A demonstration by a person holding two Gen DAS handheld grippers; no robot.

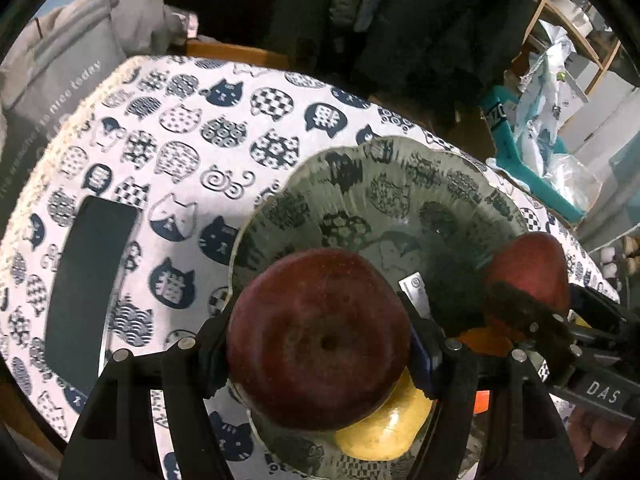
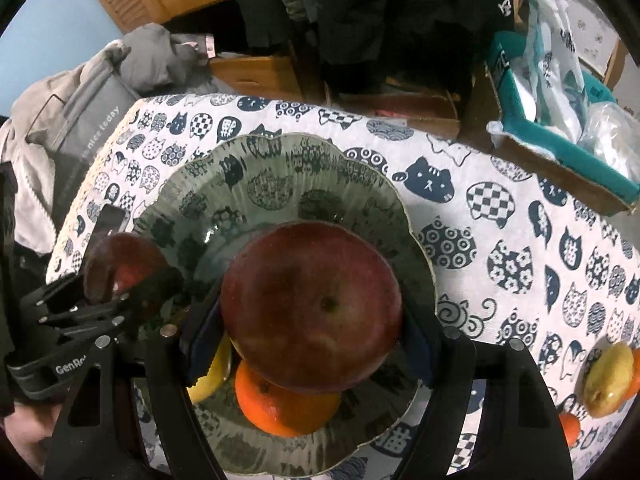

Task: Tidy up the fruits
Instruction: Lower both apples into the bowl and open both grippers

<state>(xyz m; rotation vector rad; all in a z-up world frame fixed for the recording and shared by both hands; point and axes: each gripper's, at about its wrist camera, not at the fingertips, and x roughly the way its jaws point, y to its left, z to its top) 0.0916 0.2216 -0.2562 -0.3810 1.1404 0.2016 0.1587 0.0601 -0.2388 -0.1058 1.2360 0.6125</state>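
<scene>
On the cat-print table [image 2: 520,216], both grippers' jaws clamp red apples over the glass plate [image 2: 280,160] already holding orange [image 2: 280,408] and lemon [image 1: 384,428]; pear [image 2: 608,380] remains outside

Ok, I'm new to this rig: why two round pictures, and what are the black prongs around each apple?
Each picture comes from a fisheye camera on a hand-held gripper, looking along its two black fingers; a person carries one in each hand.

In the left wrist view, the left gripper is shut on a dark red apple. The right gripper, with its own red apple, shows at that picture's right side.

In the right wrist view, that right gripper clamps the same apple, and the left one appears at the left edge.

Both hang over a clear glass plate on a cat-print tablecloth. An orange and a yellow fruit already lie in the plate. More fruit waits on the cloth, and a dark phone lies nearby.
</scene>
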